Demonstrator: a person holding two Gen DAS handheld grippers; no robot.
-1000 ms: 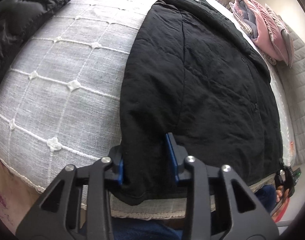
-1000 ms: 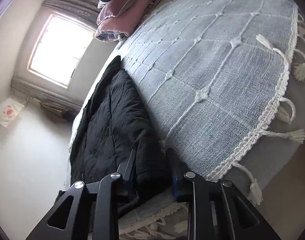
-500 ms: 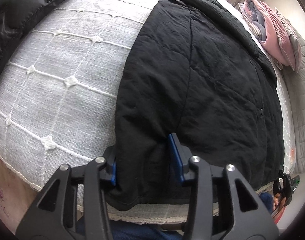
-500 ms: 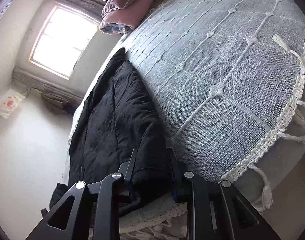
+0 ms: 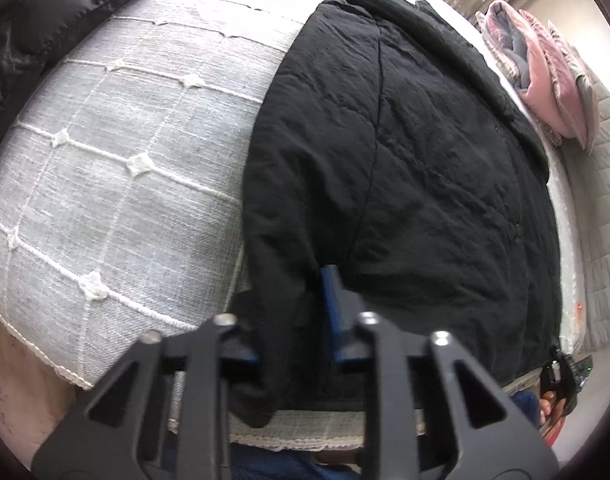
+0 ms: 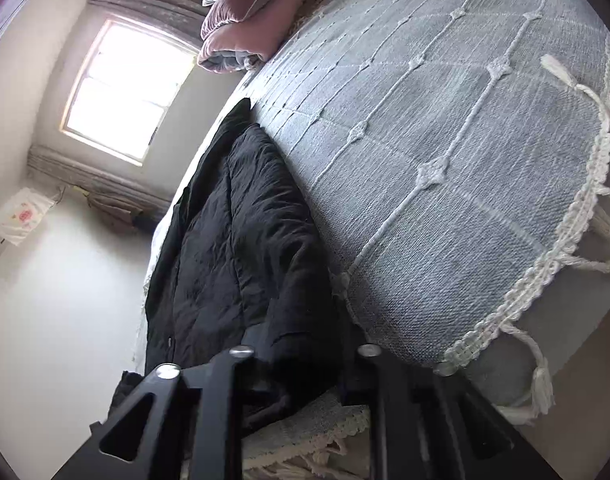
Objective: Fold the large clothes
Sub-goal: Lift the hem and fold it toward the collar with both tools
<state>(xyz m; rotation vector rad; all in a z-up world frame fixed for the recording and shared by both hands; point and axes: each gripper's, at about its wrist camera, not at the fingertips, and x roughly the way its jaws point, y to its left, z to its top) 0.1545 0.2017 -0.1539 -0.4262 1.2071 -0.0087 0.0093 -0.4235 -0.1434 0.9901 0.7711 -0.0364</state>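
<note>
A black quilted jacket lies spread flat on the grey bedspread, its hem at the near edge of the bed. My left gripper is closing its jaws on the hem's left corner, and the fabric is bunched tight between the blue pads. In the right wrist view the same jacket runs away toward the window. There my right gripper is shut on the hem's other corner, with dark cloth filling the gap between its fingers.
A folded pink quilt sits at the head of the bed. A black puffy garment lies at the far left. The bedspread's tasselled trim hangs over the bed's edge. A bright window is in the wall beyond.
Both pairs of jaws have narrowed onto the jacket's hem. The cloth between the left pads is now pinched and bunched. Neither hand has shifted much.
</note>
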